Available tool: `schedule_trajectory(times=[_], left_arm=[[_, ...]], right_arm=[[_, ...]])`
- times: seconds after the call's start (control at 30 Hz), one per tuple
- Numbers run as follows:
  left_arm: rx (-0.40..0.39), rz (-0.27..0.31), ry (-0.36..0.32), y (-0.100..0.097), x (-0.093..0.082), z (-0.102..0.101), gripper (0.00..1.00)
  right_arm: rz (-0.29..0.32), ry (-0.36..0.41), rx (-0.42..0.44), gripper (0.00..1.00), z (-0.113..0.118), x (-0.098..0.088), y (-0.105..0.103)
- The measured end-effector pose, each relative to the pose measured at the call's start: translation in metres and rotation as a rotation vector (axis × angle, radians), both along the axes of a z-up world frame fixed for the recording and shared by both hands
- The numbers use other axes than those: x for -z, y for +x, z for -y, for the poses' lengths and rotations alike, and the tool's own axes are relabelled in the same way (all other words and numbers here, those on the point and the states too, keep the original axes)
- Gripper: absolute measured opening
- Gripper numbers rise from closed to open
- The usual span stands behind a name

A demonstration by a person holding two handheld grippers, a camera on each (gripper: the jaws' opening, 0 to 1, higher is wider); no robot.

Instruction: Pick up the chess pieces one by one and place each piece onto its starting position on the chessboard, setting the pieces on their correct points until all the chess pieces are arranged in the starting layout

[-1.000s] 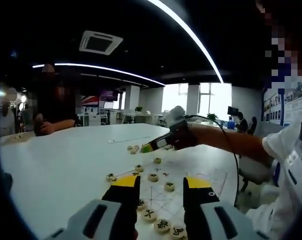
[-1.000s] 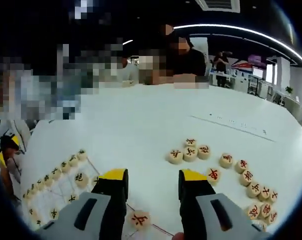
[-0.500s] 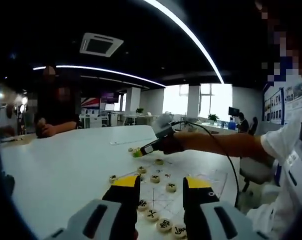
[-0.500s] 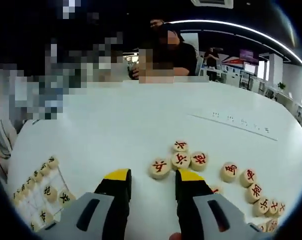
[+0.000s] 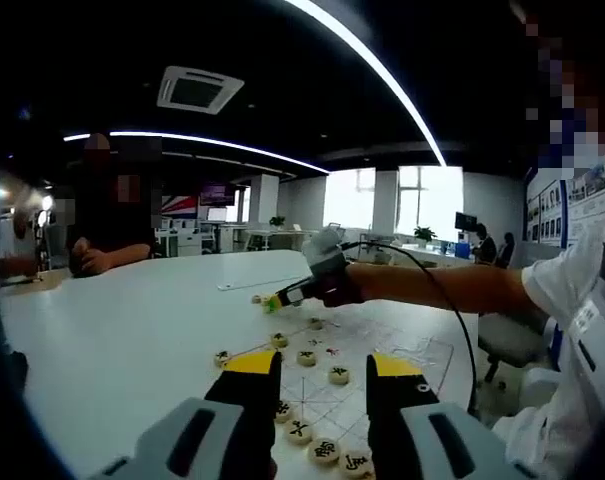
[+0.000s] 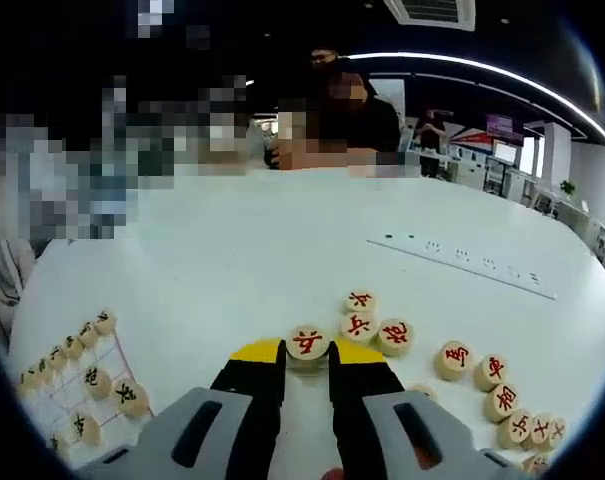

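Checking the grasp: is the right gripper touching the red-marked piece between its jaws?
Touching. The right gripper view shows the right gripper with jaws closed against the red-marked piece.

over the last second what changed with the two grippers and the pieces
The right gripper reached out to the loose red-marked pieces and closed its jaws on one red piece, which was lying free before. The left gripper stayed open over the chessboard, and the black pieces stayed put.
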State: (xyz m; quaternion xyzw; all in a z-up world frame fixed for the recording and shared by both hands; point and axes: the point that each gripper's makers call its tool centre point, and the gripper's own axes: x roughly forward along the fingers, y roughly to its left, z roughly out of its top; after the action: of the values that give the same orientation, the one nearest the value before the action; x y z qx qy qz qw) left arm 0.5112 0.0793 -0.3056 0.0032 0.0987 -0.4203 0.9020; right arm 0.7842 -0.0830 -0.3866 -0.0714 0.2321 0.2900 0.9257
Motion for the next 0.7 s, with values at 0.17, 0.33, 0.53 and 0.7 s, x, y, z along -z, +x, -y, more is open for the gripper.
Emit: schedule_trajectory(times=[0.17,0.33,0.53,0.7], left_arm=[[0.001,0.001,0.001,-0.001,0.000,0.000,0.35],[0.011,0.002,-0.007,-0.003,-0.002,0.002,0.35],[0.044,0.004,-0.029,-0.009,-0.005,0.008,0.40],[0.049,-0.004,-0.022,-0.008,-0.001,0.010,0.40]], right_arm=[[0.038,-0.004,-0.039,0.19,0.002,-0.024,-0.019],[0.050,0.005,-0.090,0.19,0.002,-0.037,-0.046],[0.032,0.005,-0.175,0.19,0.005,-0.040,-0.098],[0.010,0.013,-0.198,0.19,0.015,-0.042,-0.129]])
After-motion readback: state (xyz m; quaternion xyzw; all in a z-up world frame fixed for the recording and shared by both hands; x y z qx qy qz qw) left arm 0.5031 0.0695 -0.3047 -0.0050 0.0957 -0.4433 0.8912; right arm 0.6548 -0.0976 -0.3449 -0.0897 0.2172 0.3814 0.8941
